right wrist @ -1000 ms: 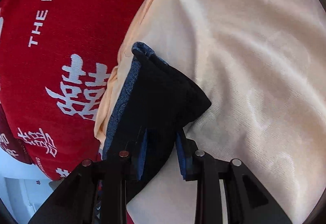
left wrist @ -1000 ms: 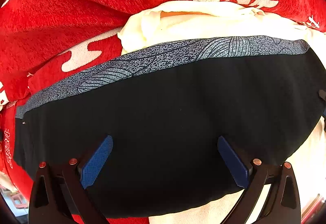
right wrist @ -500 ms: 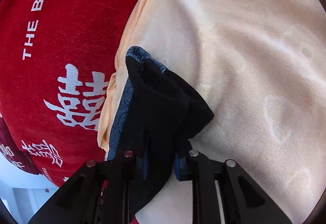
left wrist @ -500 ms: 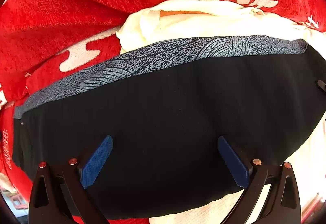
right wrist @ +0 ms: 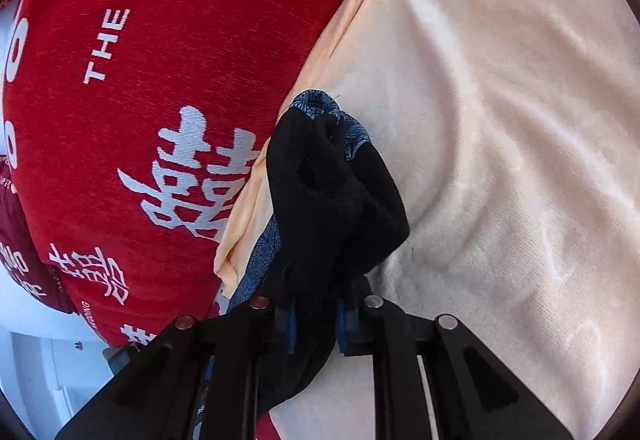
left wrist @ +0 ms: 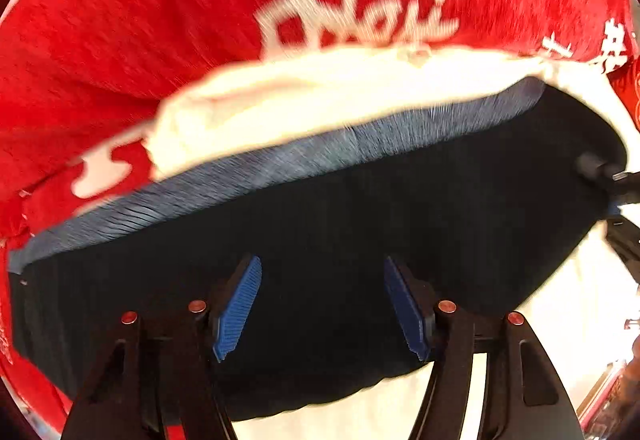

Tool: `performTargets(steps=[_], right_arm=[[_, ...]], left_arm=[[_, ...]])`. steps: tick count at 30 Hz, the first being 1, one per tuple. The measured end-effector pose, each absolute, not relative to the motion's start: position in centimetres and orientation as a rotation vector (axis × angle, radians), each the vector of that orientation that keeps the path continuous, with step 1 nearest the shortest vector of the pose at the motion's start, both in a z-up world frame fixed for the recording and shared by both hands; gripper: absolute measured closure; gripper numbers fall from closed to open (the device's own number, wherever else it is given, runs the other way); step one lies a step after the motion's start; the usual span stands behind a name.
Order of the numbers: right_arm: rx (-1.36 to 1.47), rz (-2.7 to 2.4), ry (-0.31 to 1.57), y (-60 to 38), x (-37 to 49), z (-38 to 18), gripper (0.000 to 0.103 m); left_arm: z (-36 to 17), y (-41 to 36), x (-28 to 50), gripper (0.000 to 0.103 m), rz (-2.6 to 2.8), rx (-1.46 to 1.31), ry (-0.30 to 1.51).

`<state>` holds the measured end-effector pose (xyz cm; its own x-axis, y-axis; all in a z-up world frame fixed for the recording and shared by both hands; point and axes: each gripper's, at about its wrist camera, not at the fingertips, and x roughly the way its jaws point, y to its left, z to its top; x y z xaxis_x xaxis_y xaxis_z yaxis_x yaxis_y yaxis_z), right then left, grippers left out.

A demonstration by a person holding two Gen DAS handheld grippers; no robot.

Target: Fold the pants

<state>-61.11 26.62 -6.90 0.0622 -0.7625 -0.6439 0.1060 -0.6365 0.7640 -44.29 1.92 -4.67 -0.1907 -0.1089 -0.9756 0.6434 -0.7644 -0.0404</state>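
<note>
From the left wrist we see the whole spread: a red blanket (left wrist: 120, 40) with white characters fills the far side, a cream towel (left wrist: 280, 112) lies over it, and the dark pants (left wrist: 360, 240) lie flat across the towel, their blue-grey patterned waistband (left wrist: 280, 164) along the far edge. This view is smeared by motion, so fine detail is lost. The right wrist shows what the left cannot: the cream towel's soft folds (right wrist: 500, 120), the blanket's lettering (right wrist: 120, 20), and one corner of the pants (right wrist: 328, 200) bunched up off the towel. Our left gripper (left wrist: 322, 304) hovers over the middle of the dark cloth; its jaws have just been closing and now stand partly apart, and we cannot tell whether the pads touch the fabric. Our right gripper (right wrist: 314, 320) is clenched on the lifted pants corner, cloth pinched between the blue pads.
</note>
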Motion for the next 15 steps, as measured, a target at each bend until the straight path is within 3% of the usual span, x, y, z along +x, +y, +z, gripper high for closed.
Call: performTargets(steps=[4,11,15], right_arm=[[1.610,-1.628,-0.665,26.5,-60.6,-4.7,0.088],[1.469,-1.643,-0.420,22.5,-57.5,1.2,0.088],[1.368,-1.680,-0.212,19.0,-54.4,5.0,0.088]], left_arm=[[-6.1,4.0,-45.6,0.036,-2.011,1.567,0.470],[-5.2,0.5,-43.9,0.033,-2.021,1.598,0.639],[-2.4,-2.9,-39.1,0.030,-2.009,1.463,0.629]])
